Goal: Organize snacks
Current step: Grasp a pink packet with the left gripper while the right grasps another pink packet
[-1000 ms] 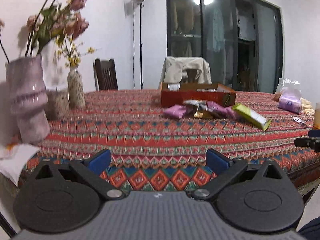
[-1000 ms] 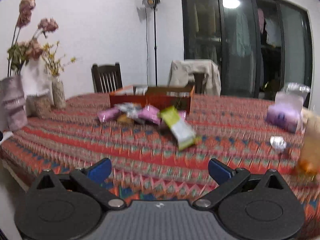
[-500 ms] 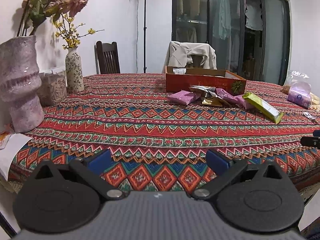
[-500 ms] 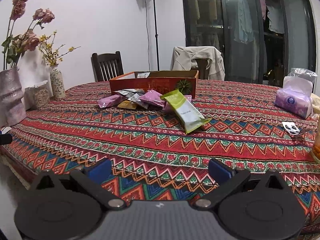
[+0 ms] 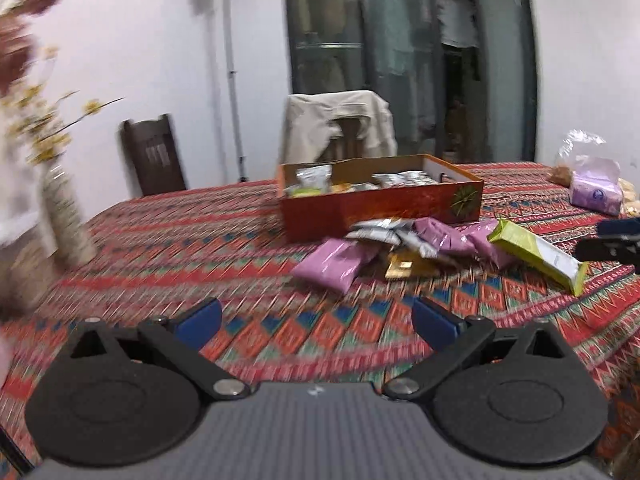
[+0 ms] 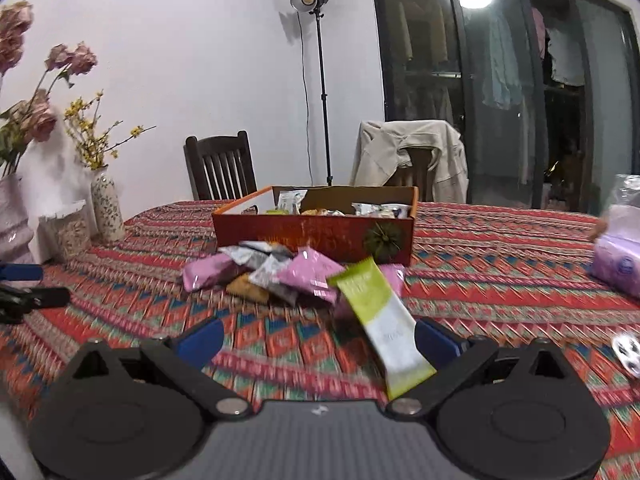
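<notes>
An orange-red box [image 5: 380, 208] [image 6: 316, 232] stands on the patterned tablecloth with several snack packets inside. In front of it lies a loose pile: pink packets [image 5: 336, 264] [image 6: 312, 274], silver packets [image 6: 256, 254], a gold packet [image 5: 406, 266] and a long green-and-white packet [image 5: 536, 254] [image 6: 384, 320]. My left gripper [image 5: 316, 322] is open and empty, above the cloth short of the pile. My right gripper [image 6: 318, 338] is open and empty, with the green packet's near end lying between its fingers' line of sight.
Vases with flowers [image 6: 106, 204] [image 5: 64, 216] and a jar [image 6: 72, 232] stand at the table's left. A purple tissue pack [image 5: 596, 192] [image 6: 620, 260] and a small wrapper [image 6: 628, 350] lie at the right. Two chairs [image 6: 220, 170] stand behind the table.
Both grippers have moved forward and up over the table toward the snack pile; the box and packets look larger and closer. Both stay open.
</notes>
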Motion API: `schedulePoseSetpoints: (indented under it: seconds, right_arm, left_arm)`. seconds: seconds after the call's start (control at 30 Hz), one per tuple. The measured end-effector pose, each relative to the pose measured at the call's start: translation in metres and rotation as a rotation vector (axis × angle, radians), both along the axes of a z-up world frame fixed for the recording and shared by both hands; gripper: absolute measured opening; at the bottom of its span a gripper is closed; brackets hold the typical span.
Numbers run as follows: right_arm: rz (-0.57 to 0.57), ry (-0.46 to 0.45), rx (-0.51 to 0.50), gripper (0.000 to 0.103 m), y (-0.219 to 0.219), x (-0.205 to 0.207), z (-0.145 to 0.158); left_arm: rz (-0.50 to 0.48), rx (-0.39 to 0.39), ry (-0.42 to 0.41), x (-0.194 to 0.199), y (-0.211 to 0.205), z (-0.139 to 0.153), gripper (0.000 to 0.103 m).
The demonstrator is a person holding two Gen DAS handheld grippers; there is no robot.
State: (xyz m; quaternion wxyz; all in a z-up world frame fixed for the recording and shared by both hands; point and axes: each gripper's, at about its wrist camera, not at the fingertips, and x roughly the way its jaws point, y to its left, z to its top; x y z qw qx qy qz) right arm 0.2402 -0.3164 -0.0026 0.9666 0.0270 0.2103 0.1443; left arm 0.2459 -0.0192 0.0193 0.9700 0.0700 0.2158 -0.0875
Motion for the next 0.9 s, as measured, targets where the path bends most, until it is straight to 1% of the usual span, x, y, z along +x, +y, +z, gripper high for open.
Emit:
schedulePoseSetpoints:
  seconds: [0.03, 0.07, 0.17, 0.23, 0.33, 0.4, 0.47, 0.53, 0.6, 0.63, 0.67, 0.73, 0.8, 0.9]
  right_arm:
    - [0.009, 0.010, 0.015, 0.098, 0.001, 0.013, 0.002]
    - [0.024, 0.016, 0.030, 0.091, 0.003, 0.026, 0.004]
    - [0.037, 0.033, 0.012, 0.083, 0.013, 0.066, 0.007]
    - [0.039, 0.053, 0.010, 0.082, 0.019, 0.094, 0.006]
    - [0.066, 0.128, 0.039, 0.081, 0.027, 0.140, 0.001]
    - [0.078, 0.182, 0.046, 0.079, 0.034, 0.173, -0.006]
    - [0.076, 0.220, 0.029, 0.079, 0.040, 0.195, -0.014]
    - [0.071, 0.256, 0.005, 0.079, 0.049, 0.215, -0.023]
    - [0.082, 0.279, -0.029, 0.078, 0.058, 0.226, -0.031]
    - [0.088, 0.285, -0.045, 0.076, 0.061, 0.228, -0.035]
    - [0.097, 0.285, -0.060, 0.077, 0.065, 0.230, -0.040]
    - [0.102, 0.289, -0.041, 0.077, 0.064, 0.232, -0.044]
    - [0.105, 0.311, -0.005, 0.076, 0.057, 0.233, -0.045]
    - [0.084, 0.322, -0.021, 0.075, 0.050, 0.230, -0.044]
  left_arm:
    - [-0.017, 0.014, 0.003, 0.015, -0.004, 0.000, 0.103]
    - [-0.037, 0.026, 0.004, 0.029, -0.009, -0.002, 0.103]
    - [-0.091, 0.069, 0.031, 0.075, -0.022, -0.009, 0.103]
    - [-0.123, 0.094, 0.056, 0.107, -0.028, -0.016, 0.103]
    - [-0.147, 0.122, 0.091, 0.145, -0.033, -0.030, 0.103]
    - [-0.152, 0.111, 0.119, 0.166, -0.031, -0.039, 0.102]
    - [-0.164, 0.074, 0.160, 0.182, -0.027, -0.049, 0.099]
    - [-0.182, 0.050, 0.186, 0.190, -0.024, -0.058, 0.090]
    - [-0.197, 0.034, 0.212, 0.195, -0.021, -0.066, 0.081]
    - [-0.199, 0.006, 0.221, 0.196, -0.016, -0.065, 0.069]
    - [-0.194, -0.006, 0.228, 0.197, -0.013, -0.064, 0.068]
    - [-0.150, -0.007, 0.220, 0.196, -0.008, -0.063, 0.062]
    - [-0.120, -0.001, 0.218, 0.195, -0.005, -0.061, 0.062]
    - [-0.090, -0.022, 0.216, 0.193, 0.003, -0.057, 0.062]
